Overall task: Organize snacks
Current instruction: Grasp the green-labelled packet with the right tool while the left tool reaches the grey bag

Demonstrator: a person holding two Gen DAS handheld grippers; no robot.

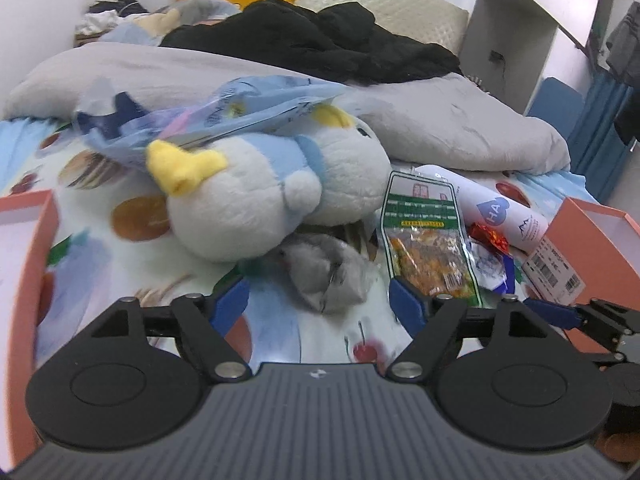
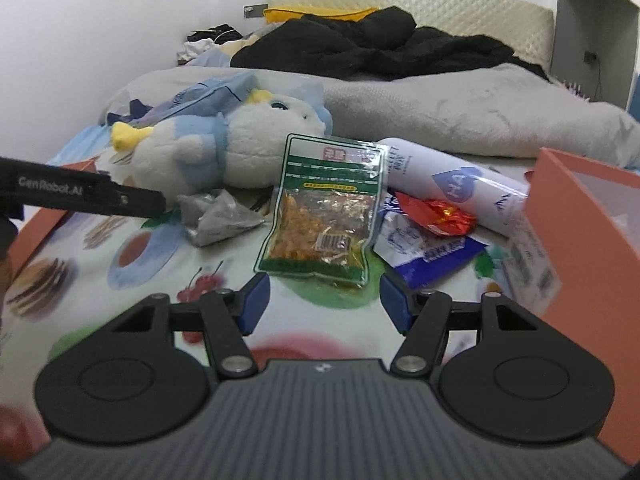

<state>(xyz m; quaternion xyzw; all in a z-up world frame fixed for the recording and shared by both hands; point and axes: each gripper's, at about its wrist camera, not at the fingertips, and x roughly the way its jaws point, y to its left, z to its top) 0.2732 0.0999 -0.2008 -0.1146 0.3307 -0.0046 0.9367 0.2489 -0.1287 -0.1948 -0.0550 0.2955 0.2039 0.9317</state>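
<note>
Snacks lie on a patterned bedsheet. A clear green-edged bag of orange snack [image 1: 428, 240] [image 2: 324, 216] lies in the middle. To its right are a red foil sweet [image 1: 488, 236] [image 2: 444, 212], a blue-and-white packet [image 1: 492, 268] [image 2: 424, 248] and a white tube [image 1: 496, 204] [image 2: 452, 176]. A small grey packet [image 1: 328, 276] [image 2: 216, 216] lies just ahead of my left gripper [image 1: 320, 304], which is open and touches nothing. My right gripper [image 2: 325, 300] is open too, just short of the green-edged bag's near end.
An orange box [image 1: 592, 240] [image 2: 580, 208] stands open at the right and another orange box [image 1: 32, 248] at the left. A white-and-blue plush toy [image 1: 272, 192] [image 2: 224, 148] lies behind the snacks under a light blue plastic bag [image 1: 208, 116]. A grey duvet [image 1: 440, 120] and black clothes [image 2: 360, 48] lie beyond.
</note>
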